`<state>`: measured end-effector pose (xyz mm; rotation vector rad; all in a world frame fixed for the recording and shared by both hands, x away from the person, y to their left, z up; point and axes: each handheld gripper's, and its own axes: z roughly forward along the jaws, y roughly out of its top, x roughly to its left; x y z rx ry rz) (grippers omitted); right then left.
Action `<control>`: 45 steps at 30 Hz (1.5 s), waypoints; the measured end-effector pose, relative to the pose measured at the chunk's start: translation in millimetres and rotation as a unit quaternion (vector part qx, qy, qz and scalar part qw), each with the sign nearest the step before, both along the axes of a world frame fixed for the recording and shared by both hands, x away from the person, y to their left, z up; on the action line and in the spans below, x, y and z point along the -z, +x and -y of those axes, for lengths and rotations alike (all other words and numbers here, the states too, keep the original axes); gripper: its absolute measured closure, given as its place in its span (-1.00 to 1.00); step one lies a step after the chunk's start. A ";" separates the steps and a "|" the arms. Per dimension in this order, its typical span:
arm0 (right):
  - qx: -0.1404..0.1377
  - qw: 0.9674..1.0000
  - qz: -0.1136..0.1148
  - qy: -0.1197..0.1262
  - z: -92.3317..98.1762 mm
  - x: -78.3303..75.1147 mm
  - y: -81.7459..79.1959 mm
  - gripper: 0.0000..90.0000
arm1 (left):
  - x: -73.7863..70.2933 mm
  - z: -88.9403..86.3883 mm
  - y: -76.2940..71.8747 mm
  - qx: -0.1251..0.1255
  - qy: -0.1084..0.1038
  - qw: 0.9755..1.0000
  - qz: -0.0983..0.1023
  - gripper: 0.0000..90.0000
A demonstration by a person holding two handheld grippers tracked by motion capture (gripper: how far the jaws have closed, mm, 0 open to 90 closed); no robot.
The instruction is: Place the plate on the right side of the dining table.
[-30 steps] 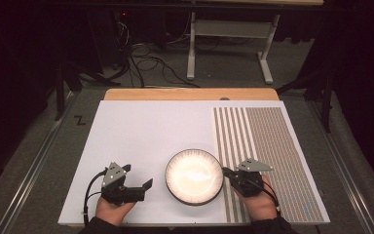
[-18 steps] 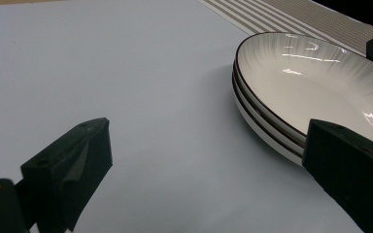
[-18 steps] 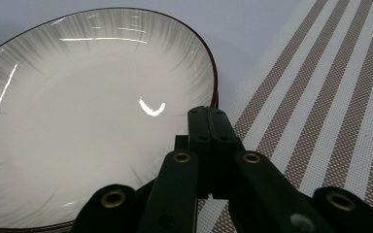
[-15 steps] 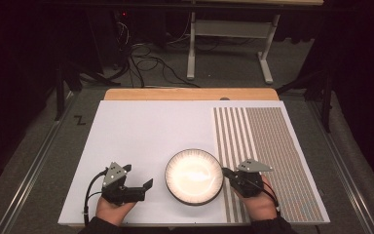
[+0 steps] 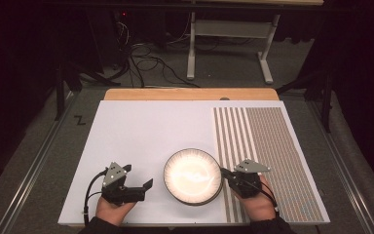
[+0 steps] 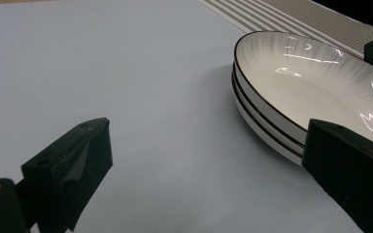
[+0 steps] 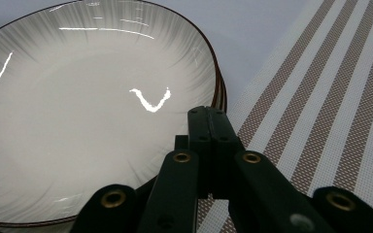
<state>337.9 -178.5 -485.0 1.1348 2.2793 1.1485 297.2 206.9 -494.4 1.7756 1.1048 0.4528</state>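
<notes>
Both forearms came in from the near edge of the table (image 5: 141, 131), one on each side of the plates (image 5: 193, 175). The left hand (image 5: 113, 208) lay low on the white surface, and the left gripper (image 5: 146, 187) pointed across toward the plates with its jaws spread apart and nothing between them. In the left gripper view, one jaw sat near the lower left over bare table, while the other came in at the right just beside the nearest rim, and I could not tell whether it touched.

The right hand (image 5: 259, 202) rested on the striped mat (image 5: 272, 146), and the right gripper (image 5: 225, 174) aimed leftward at the rim of the plates. Its jaws were together, with their tips at the rim, as the right gripper view (image 7: 209, 116) showed. Whether they pinched the edge could not be made out.

The plates sat between the two hands near the front of the table, just left of the mat. They were round, lay flat with the hollow side up, and had no long axis.

From above they looked like a single dish. The left gripper view (image 6: 272, 111) showed stacked rims with dark edges, so there was more than one plate.
</notes>
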 end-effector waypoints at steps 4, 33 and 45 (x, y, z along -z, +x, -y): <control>0.000 1.000 -0.001 -0.001 -0.6 0.1 -0.3 1.00 | -0.3 0.9 0.3 0.005 -0.008 1.000 -0.003 -0.85; -0.023 1.000 0.007 -0.018 -19.9 2.7 -3.1 1.00 | -0.9 41.1 15.3 0.036 -0.036 0.998 -0.037 -0.81; -0.020 1.000 0.010 -0.019 -21.2 2.1 -4.4 1.00 | 0.0 44.2 15.3 0.044 -0.047 0.997 -0.047 -0.81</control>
